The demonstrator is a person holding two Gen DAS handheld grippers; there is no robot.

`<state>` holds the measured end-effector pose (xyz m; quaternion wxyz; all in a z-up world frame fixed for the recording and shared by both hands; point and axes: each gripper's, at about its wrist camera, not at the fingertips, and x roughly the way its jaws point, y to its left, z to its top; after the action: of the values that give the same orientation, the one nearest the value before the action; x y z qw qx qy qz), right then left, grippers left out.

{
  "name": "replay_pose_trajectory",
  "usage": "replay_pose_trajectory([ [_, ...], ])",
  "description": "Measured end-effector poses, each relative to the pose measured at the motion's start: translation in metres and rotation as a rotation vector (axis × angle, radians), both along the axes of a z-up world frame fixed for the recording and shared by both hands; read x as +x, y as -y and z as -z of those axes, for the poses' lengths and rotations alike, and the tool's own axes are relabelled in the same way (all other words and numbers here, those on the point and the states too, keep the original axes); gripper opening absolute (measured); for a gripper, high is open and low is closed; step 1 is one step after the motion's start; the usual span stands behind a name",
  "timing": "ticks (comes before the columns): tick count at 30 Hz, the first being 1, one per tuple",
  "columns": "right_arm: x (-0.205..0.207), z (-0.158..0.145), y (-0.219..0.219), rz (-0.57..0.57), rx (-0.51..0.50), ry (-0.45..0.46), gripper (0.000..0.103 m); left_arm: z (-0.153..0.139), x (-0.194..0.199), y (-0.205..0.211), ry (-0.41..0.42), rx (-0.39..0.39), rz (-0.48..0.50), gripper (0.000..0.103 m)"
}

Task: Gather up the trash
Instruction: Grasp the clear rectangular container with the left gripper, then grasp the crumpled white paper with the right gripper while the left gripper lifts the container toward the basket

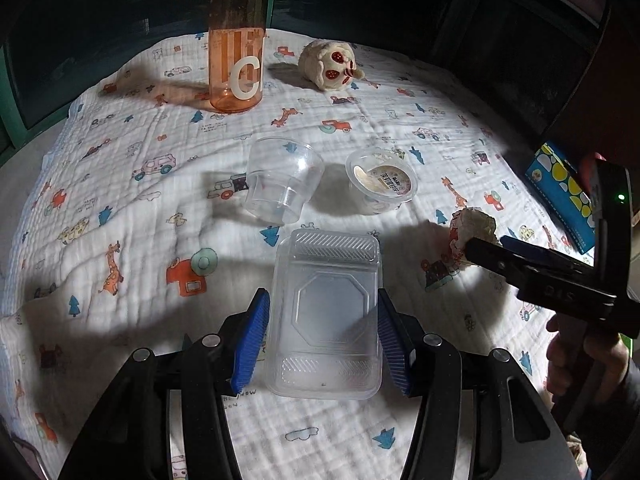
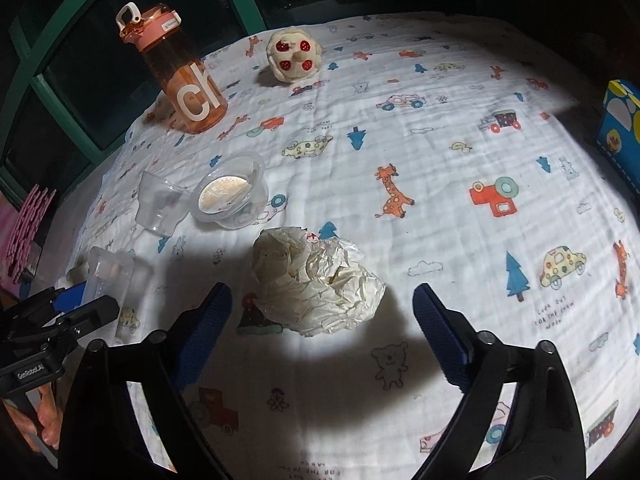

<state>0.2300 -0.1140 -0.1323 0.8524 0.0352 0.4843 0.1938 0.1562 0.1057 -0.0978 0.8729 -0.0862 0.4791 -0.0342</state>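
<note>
A clear rectangular plastic box (image 1: 324, 320) sits between the blue pads of my left gripper (image 1: 322, 300), which press on its two long sides; it shows again as a box (image 2: 112, 276) at the far left of the right wrist view. A crumpled ball of whitish paper (image 2: 316, 280) lies on the printed cloth (image 2: 440, 200). My right gripper (image 2: 322, 292) straddles it, open, with a gap on each side. In the left wrist view the paper (image 1: 474, 224) lies just beyond the right gripper (image 1: 480, 246).
A clear cup (image 1: 280, 180) lies tipped over beside a small lidded dessert cup (image 1: 380, 180). Farther back stand an orange water bottle (image 1: 236, 60) and a cream plush toy (image 1: 330, 64). A blue patterned carton (image 1: 560, 192) sits at the right edge.
</note>
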Motion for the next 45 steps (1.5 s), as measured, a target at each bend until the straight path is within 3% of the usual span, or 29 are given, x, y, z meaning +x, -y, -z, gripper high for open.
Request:
replay_pose_trajectory([
  [7,0.003,0.008,-0.001,0.010,0.009,-0.023,0.063,-0.003,-0.002,0.000,0.005,-0.012,-0.005,0.051],
  [10,-0.001,0.004,0.000,0.011,0.008,-0.013,0.061,-0.006,-0.003,0.000,0.012,-0.014,-0.005,0.051],
  [26,-0.051,-0.040,0.048,0.073,0.000,0.084,0.060,-0.029,-0.012,0.045,0.064,-0.009,0.086,0.051],
  [45,-0.117,-0.077,0.164,0.283,-0.016,0.152,0.060,-0.057,-0.015,0.164,0.117,-0.024,0.308,0.051],
])
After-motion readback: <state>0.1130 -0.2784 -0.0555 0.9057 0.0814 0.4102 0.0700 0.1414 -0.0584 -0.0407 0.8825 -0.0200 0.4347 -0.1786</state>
